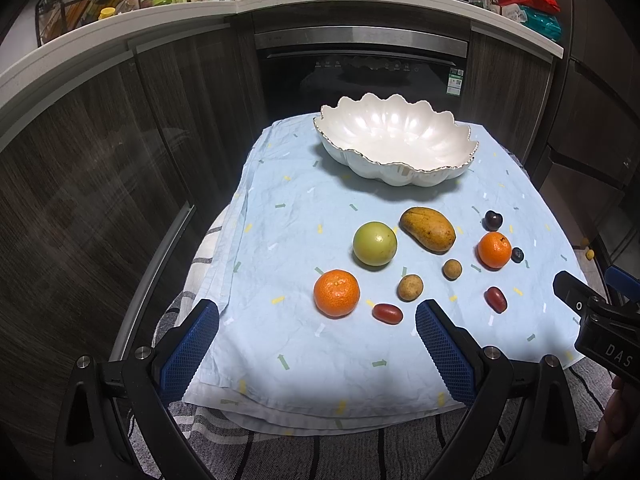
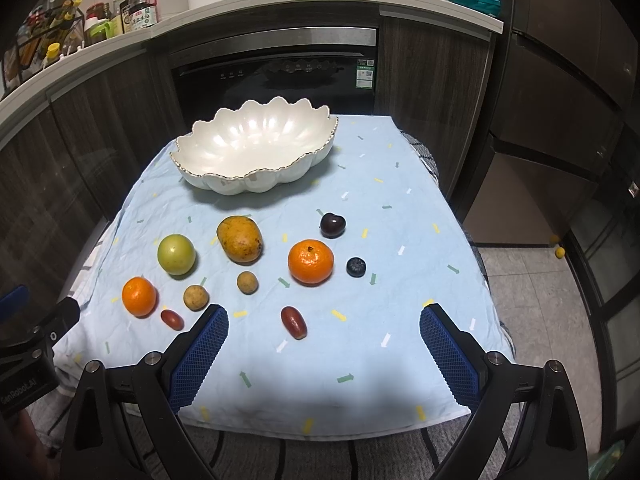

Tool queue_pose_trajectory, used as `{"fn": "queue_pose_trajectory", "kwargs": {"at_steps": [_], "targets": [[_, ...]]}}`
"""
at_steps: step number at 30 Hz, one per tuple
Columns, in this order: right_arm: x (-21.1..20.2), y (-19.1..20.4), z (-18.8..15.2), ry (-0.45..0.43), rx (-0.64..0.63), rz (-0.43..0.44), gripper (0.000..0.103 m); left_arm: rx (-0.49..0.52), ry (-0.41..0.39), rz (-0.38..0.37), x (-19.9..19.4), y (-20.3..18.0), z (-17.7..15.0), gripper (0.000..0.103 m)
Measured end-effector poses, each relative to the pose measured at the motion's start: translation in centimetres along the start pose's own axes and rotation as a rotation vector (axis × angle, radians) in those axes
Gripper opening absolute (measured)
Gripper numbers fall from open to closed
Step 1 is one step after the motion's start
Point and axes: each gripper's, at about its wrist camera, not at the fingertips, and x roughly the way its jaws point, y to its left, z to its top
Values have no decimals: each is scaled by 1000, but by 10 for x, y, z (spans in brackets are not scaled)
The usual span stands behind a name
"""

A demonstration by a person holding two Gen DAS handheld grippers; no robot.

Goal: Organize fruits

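Fruits (image 1: 375,243) are spread loose on the blue cloth (image 1: 280,344) ahead of both claws: the left claw (image 1: 318,344) and right claw (image 2: 324,350) are held spread wide, empty. Beyond sits the white bowl (image 2: 208,148), unfilled.

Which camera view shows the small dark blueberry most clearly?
The right wrist view: the blueberry lies alone on the blue cloth, apart from the orange, with its crown visible. In the left wrist view the blueberry is smaller, near the frame's right side, right beside the orange.
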Motion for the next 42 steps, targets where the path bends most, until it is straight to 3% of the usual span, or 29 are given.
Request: {"fn": "queue_pose_trajectory", "kwargs": {"at_steps": [42], "targets": [[8, 2, 0, 9, 4, 0, 98, 16, 7, 3, 10, -6, 1, 100]]}}
